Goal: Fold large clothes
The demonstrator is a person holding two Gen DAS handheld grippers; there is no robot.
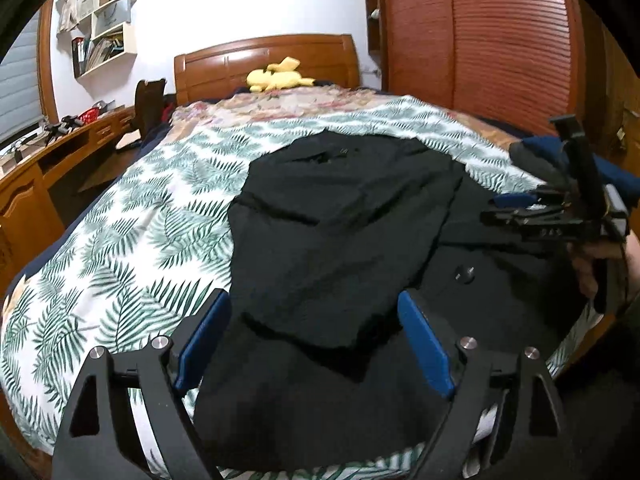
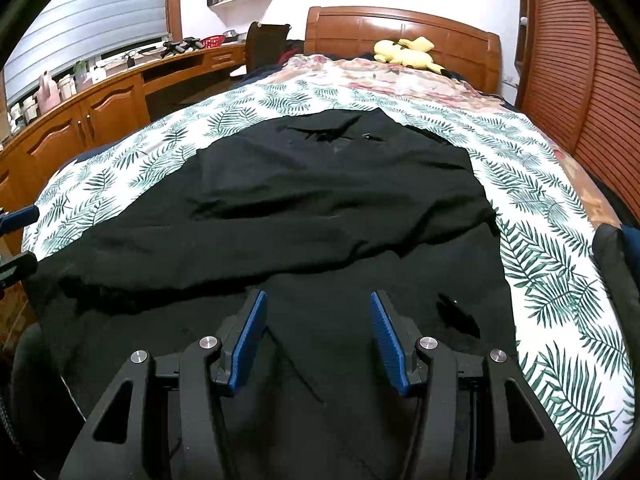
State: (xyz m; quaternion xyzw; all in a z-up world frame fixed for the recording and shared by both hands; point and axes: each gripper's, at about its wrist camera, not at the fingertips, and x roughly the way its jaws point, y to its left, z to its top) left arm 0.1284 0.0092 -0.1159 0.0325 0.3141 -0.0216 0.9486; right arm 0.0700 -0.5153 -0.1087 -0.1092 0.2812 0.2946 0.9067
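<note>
Leaf-print bedspread [image 2: 560, 264] covers the bed, where a black garment [image 2: 320, 208] lies spread near the foot edge. Left gripper [image 1: 316, 336] gapes wide over it, empty; right gripper [image 2: 316, 336] stands half-open, holding nothing.

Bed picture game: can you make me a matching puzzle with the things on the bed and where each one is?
Things:
1. black cloth garment
2. yellow plush toy
3. white bedspread with green leaf print
4. left hand-held gripper

Descriptions:
A. by the wooden headboard
B. spread under the garment
C. jaws open, empty
D. lying rumpled mid-bed

Pairs: 1-D, 2-A, 3-B, 4-C
</note>
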